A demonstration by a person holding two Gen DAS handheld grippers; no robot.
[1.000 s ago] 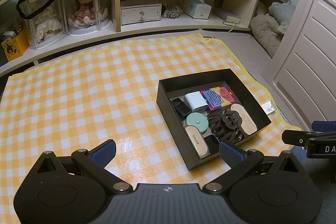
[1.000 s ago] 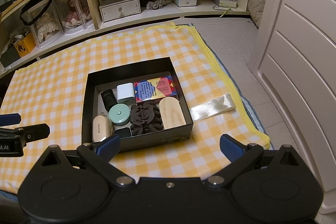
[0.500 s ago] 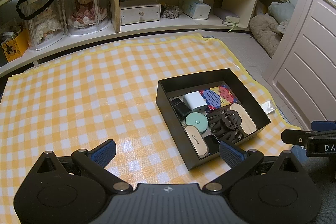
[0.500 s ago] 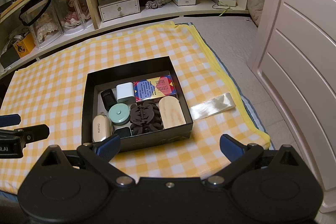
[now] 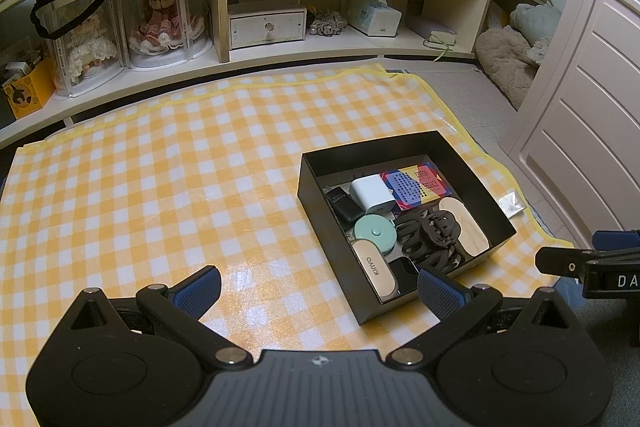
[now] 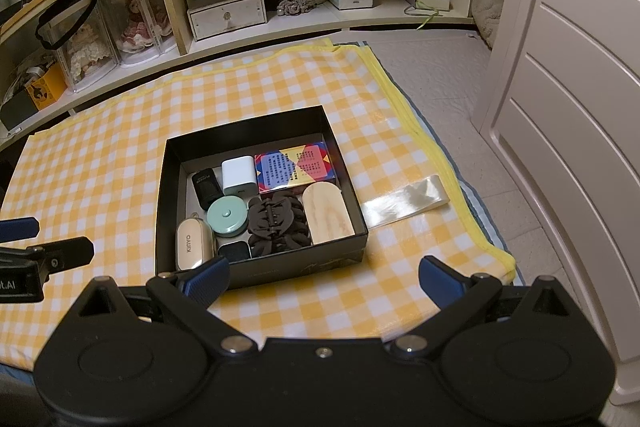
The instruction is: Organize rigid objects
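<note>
A black box (image 5: 316, 195) (image 6: 162, 187) sits on the yellow checked cloth (image 5: 160, 187) (image 6: 100, 155). It holds a white charger (image 6: 239, 175), a colourful card box (image 6: 296, 167), a mint round case (image 6: 227, 215), a dark hair claw (image 6: 276, 225), a wooden oval piece (image 6: 326, 217), a beige KINYO case (image 6: 193, 245) and small black items. My left gripper (image 5: 318, 287) is open and empty, near and left of the box. My right gripper (image 6: 324, 277) is open and empty, just in front of the box.
A clear plastic strip (image 6: 404, 205) lies on the cloth right of the box. A low shelf unit (image 5: 264, 23) with doll cases, a small drawer and a tissue box runs along the back. A white panelled door (image 6: 568, 115) stands at the right.
</note>
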